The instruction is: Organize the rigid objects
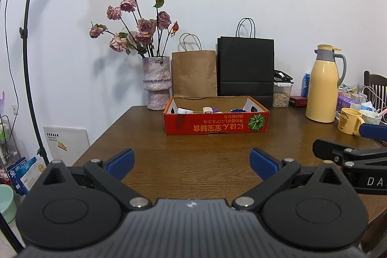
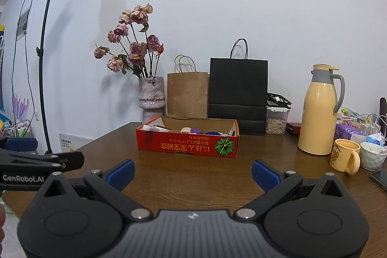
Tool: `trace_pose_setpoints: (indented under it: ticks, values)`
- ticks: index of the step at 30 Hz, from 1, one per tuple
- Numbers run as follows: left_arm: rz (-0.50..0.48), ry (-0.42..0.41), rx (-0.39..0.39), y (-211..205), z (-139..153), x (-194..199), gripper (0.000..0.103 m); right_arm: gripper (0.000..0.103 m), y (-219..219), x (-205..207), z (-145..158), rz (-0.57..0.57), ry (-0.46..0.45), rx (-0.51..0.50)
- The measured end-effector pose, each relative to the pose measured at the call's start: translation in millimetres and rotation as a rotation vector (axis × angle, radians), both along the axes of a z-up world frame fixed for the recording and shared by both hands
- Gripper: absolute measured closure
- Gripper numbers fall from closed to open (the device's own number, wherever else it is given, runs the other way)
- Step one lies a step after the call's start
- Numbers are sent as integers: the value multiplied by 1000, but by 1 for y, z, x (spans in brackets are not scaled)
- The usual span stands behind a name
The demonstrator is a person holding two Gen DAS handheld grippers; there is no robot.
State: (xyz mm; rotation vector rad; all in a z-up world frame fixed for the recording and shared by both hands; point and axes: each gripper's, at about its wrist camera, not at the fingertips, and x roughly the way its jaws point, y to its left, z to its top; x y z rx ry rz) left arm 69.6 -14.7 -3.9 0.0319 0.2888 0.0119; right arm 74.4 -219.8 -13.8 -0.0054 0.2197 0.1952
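A shallow red cardboard box (image 1: 216, 123) with a pumpkin print sits on the wooden table (image 1: 193, 161); it also shows in the right wrist view (image 2: 187, 144). Several small white, purple and blue objects (image 1: 208, 110) lie inside it (image 2: 191, 130). My left gripper (image 1: 192, 161) is open and empty, held above the table well in front of the box. My right gripper (image 2: 193, 172) is open and empty too, beside the left one. Each gripper shows at the edge of the other's view: the right gripper's fingers (image 1: 348, 151), the left gripper's fingers (image 2: 41, 158).
Behind the box stand a vase of dried roses (image 1: 157, 84), a brown paper bag (image 1: 194, 74) and a black paper bag (image 1: 245, 69). At right are a yellow thermos jug (image 2: 319, 113), a yellow mug (image 2: 344, 158), a white cup (image 2: 372, 156) and clutter. A light stand (image 2: 46, 64) is at left.
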Motion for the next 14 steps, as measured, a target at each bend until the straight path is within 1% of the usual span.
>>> trace_pose_setpoints:
  ticks: [14]
  values:
    - [0,1,0,0,-1,1,0,0,2,1,-5,3,3,-4]
